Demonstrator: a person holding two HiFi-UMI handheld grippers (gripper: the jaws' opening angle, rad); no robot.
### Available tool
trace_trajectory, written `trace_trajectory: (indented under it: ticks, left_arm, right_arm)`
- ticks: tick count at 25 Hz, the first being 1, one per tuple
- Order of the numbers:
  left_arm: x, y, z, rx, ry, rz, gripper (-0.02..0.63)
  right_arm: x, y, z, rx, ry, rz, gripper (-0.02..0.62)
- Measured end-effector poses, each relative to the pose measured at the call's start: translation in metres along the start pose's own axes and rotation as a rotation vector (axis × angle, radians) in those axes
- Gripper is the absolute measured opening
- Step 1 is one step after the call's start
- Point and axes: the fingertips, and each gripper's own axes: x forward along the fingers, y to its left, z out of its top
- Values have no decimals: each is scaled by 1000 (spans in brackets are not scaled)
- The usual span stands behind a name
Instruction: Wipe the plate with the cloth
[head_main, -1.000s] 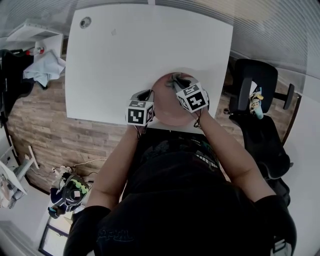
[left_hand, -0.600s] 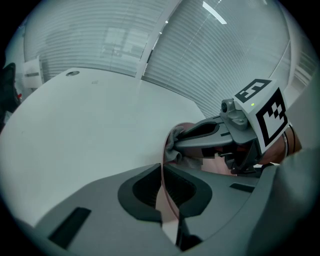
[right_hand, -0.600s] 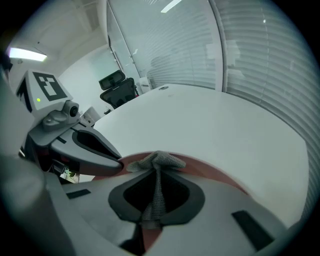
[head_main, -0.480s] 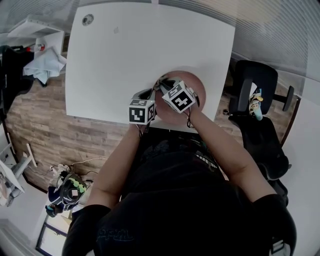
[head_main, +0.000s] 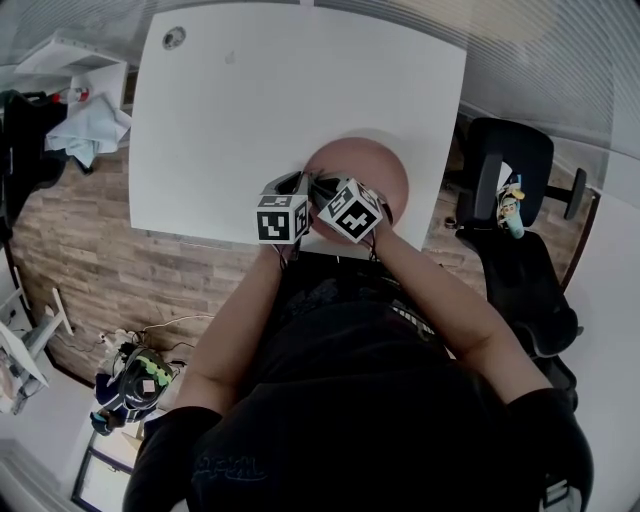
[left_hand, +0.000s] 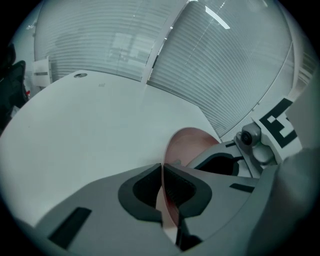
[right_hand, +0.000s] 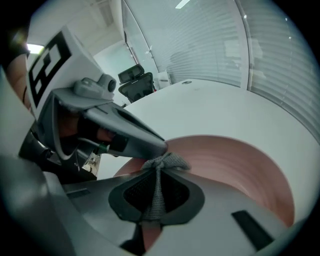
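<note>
A pink plate (head_main: 372, 168) lies near the front edge of the white table (head_main: 260, 110). My left gripper (head_main: 303, 190) is shut on the plate's left rim (left_hand: 167, 165), which runs edge-on between its jaws. My right gripper (head_main: 322, 188) is shut on a small grey cloth (right_hand: 161, 172), and the cloth's bunched end rests on the plate's left part (right_hand: 235, 165), close to the left gripper's tip (right_hand: 150, 142). In the head view the marker cubes hide both pairs of jaws and the cloth.
A black office chair (head_main: 515, 160) stands right of the table. On the left are a white shelf with a light blue cloth (head_main: 90, 125) and wood flooring. A round grommet (head_main: 174, 38) sits at the table's far left corner. The person's torso fills the lower view.
My right gripper has swept with the cloth from the plate's far right part leftward across it to the near left, rolling as it went. The left gripper stayed put on the rim.
</note>
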Motion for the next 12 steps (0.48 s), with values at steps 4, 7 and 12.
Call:
trace_trajectory:
  ticks: [4, 7, 12]
  left_arm:
    - [0, 0, 3, -10, -3, 3, 28]
    - [0, 0, 2, -13, -7, 7, 28]
    - [0, 2, 2, -15, -17, 22, 28]
  right_arm:
    - [2, 27, -14, -56, 41, 72, 41]
    - [1, 38, -24, -79, 68, 107, 41]
    - [-3, 50, -40, -116, 119, 137, 41]
